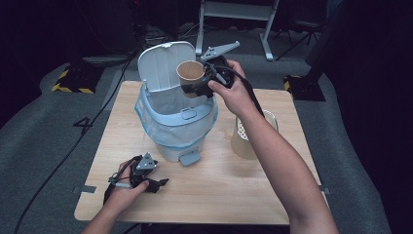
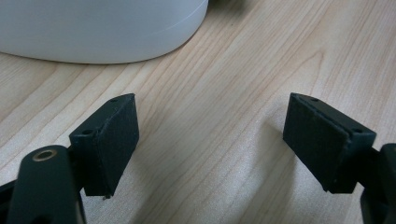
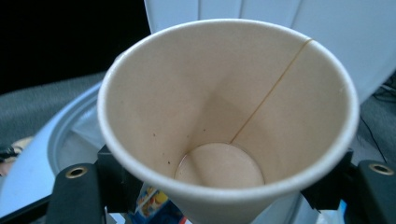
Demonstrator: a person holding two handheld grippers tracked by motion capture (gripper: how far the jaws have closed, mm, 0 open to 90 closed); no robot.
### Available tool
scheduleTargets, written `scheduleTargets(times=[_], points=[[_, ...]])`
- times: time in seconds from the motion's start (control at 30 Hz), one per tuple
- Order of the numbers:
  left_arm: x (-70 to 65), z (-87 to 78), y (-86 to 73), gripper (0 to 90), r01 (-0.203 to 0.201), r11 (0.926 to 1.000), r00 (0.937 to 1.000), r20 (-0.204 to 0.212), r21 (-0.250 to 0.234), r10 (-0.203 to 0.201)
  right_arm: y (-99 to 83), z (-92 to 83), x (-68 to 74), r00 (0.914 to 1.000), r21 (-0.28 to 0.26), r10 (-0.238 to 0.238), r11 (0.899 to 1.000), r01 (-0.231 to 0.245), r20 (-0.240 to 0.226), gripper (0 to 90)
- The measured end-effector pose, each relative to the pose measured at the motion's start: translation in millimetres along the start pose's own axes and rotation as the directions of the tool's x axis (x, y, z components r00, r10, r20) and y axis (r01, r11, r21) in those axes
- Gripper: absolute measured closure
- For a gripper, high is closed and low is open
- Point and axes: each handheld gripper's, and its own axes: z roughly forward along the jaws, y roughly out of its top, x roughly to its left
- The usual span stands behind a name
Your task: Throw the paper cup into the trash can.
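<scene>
On the wooden tabletop (image 1: 209, 190) a pale blue pedal bin (image 1: 175, 129) is seen standing, lined with a thin plastic bag (image 1: 146, 122) whose edge is folded over the rim. Its lid (image 1: 160, 63) is raised upright at the far side, so that the mouth of the bin is left uncovered.

Above that mouth a paper cup (image 1: 190, 74) is held by the right tongs (image 1: 195, 89), gripped at its lower body from both sides. In the right gripper view the cup (image 3: 224, 116) is seen tipped towards the camera, its tan inside and round bottom exposed, with a few dark specks on the wall and a seam running down it; the black pads are pressed against its outer wall at either side. The raised lid stands just behind it and the bin opening lies beneath.

A second paper cup (image 1: 243, 141) is seen on the tabletop to the right of the bin, partly hidden by the person's forearm.

Near the front edge, the left tongs (image 1: 158, 183) are rested on the tabletop, spread wide with nothing between them; the bin's white base (image 2: 102, 28) lies just ahead of them.
</scene>
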Motion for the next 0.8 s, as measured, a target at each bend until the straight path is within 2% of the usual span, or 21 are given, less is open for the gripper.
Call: scheduleTargets(times=[0.2,0.23,0.27,0.33,0.4,0.43,0.53,0.63,0.8], points=[[0.0,0.2,-0.1,18.8,0.001,1.0,1.0,0.001,0.0,-0.001,-0.6,12.9,5.9,0.9999,0.062,-0.004,0.998,0.005,-0.017,27.9],[0.0,0.2,-0.1,18.8,0.001,1.0,1.0,0.001,0.0,-0.001,-0.9,14.7,7.4,0.9997,0.07,-0.006,0.998,0.008,-0.023,26.9],[0.0,0.2,-0.1,18.8,0.001,1.0,1.0,0.001,0.0,-0.001,-1.1,16.8,9.9,0.9996,0.069,-0.021,0.997,0.022,-0.019,21.6],[0.0,0.2,-0.1,18.8,0.001,1.0,1.0,0.001,0.0,-0.001,-1.6,18.8,14.6,0.9979,0.054,-0.064,0.997,0.063,0.015,13.6],[0.0,0.2,-0.1,18.8,0.001,1.0,1.0,0.001,0.0,-0.001,-1.7,18.8,19.9,0.9922,0.027,-0.116,0.993,0.115,0.045,17.9],[0.0,0.2,-0.1,18.8,0.001,1.0,1.0,0.001,0.0,-0.001,-1.2,18.4,21.9,0.9916,0.011,-0.121,0.993,0.121,0.045,15.2],[-0.1,0.1,-0.1,18.8,0.001,1.0,1.0,0.001,0.0,-0.001,1.5,14.2,25.4,0.9912,-0.031,-0.119,0.992,0.121,0.058,15.7],[-0.1,0.1,-0.1,18.8,0.001,1.0,1.0,0.001,0.0,-0.001,2.7,9.4,25.9,0.9913,-0.05,-0.112,0.992,0.115,0.07,16.0],[0.0,0.1,-0.1,18.8,0.002,1.0,1.0,0.002,0.0,-0.002,1.3,-11.1,23.7,0.9921,-0.093,-0.086,0.991,0.094,0.092,16.0]])
